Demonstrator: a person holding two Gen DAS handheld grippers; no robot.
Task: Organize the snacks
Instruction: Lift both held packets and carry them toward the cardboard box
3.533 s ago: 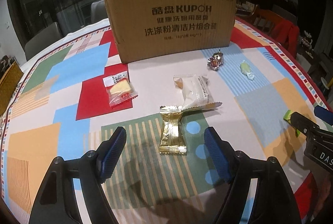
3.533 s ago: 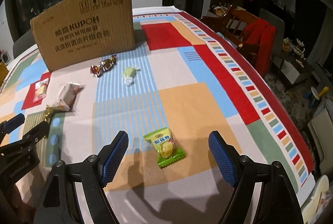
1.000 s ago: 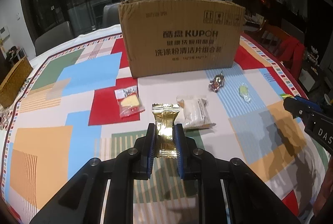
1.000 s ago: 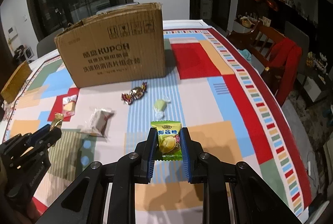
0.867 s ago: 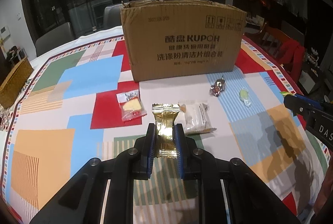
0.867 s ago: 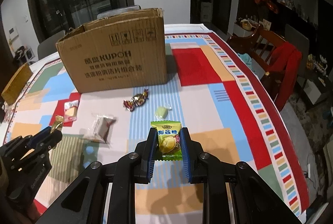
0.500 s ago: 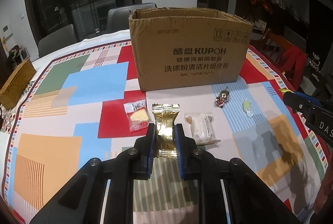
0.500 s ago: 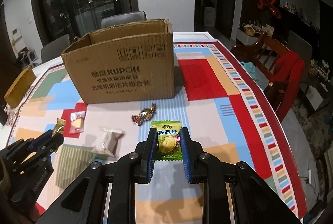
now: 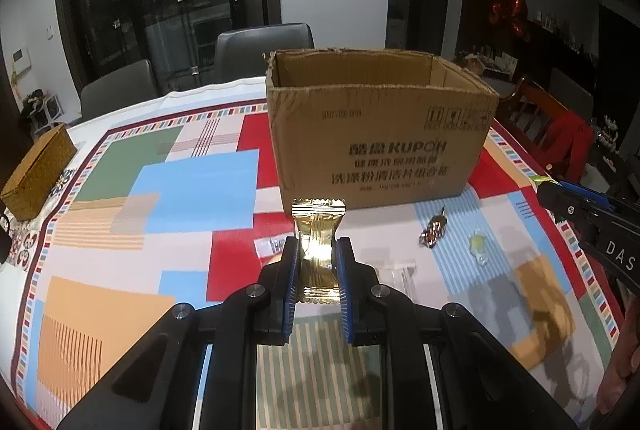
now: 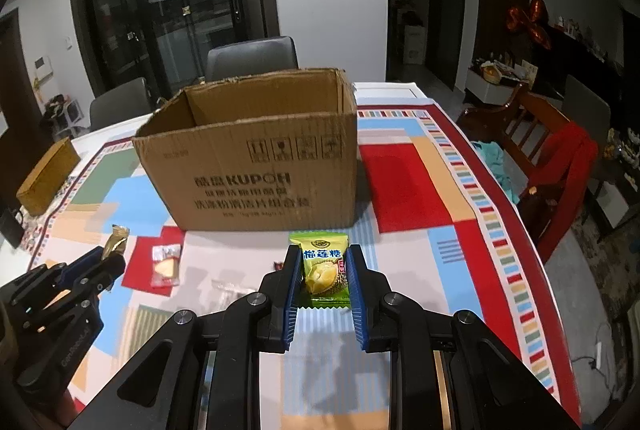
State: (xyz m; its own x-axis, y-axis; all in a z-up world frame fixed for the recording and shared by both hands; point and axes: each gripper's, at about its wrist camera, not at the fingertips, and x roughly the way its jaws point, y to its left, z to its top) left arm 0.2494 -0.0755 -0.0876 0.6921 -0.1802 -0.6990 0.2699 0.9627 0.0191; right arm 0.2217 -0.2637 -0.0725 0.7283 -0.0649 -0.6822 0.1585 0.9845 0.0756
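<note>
Each claw is clamped on a snack, the left claw point(image 9: 317, 266) on a gold packet point(image 9: 318, 250) and the right claw point(image 10: 324, 270) on a green durian candy point(image 10: 323, 268), both above the desk point(image 9: 192, 174) with the open cardboard box point(image 9: 380, 134) straight ahead (neither clearly nearer).

My left camera sits just behind my fingers point(image 9: 289, 294) and looks down and forward over the tabletop point(image 9: 192, 182) at the box point(image 9: 380, 134). My right camera does the same, from further right. Both 2 views share the box and the tabletop before it.
</note>
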